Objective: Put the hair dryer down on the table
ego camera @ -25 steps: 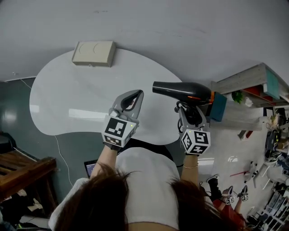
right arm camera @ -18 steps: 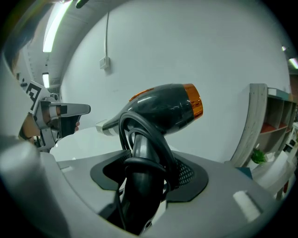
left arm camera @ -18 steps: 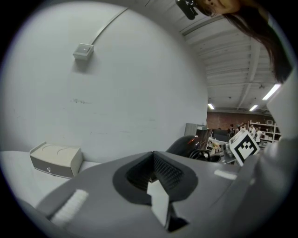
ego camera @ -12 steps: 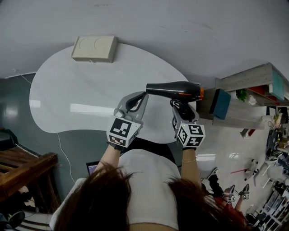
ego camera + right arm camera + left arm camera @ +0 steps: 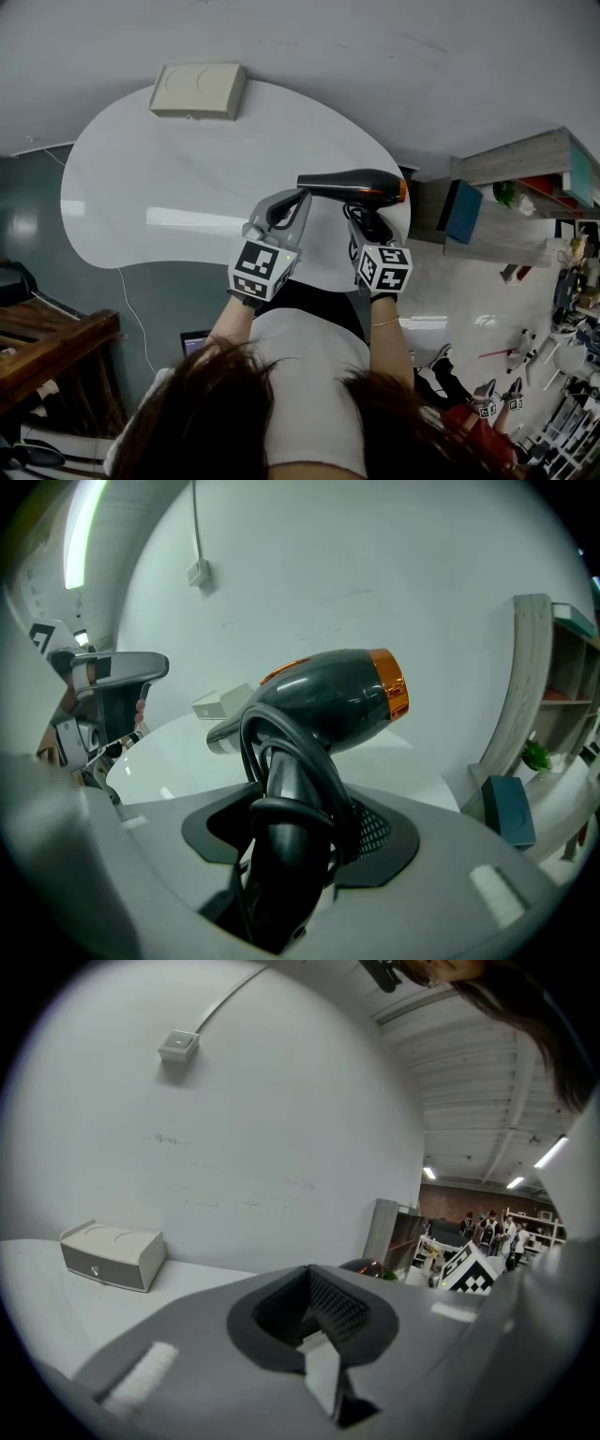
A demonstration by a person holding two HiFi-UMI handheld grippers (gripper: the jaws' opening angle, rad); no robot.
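- While my right gripper is clamped round the handle of the hair dryer, the task is only partly done: the dryer is carried in the air and rests on nothing that I can see.
- The dryer stands up out of that gripper, with its handle between the jaws. Its barrel crosses just above the jaw tips and points toward my left gripper's side.
- The desk lies ahead of and below the right gripper. The dryer seems to hang over its near right edge, so what is left, as I judge it, is to lower it onto the white top and let go.
- My left gripper is clenched on nothing, just beside the dryer's nozzle, and takes no part in the hold.
- The dryer is dark grey and glossy, with an orange band at its rear end. Its black cord is looped round the handle, inside my grip.
- A beige box sits at the desk's far edge, well ahead of both grippers and away from the likely landing spot.
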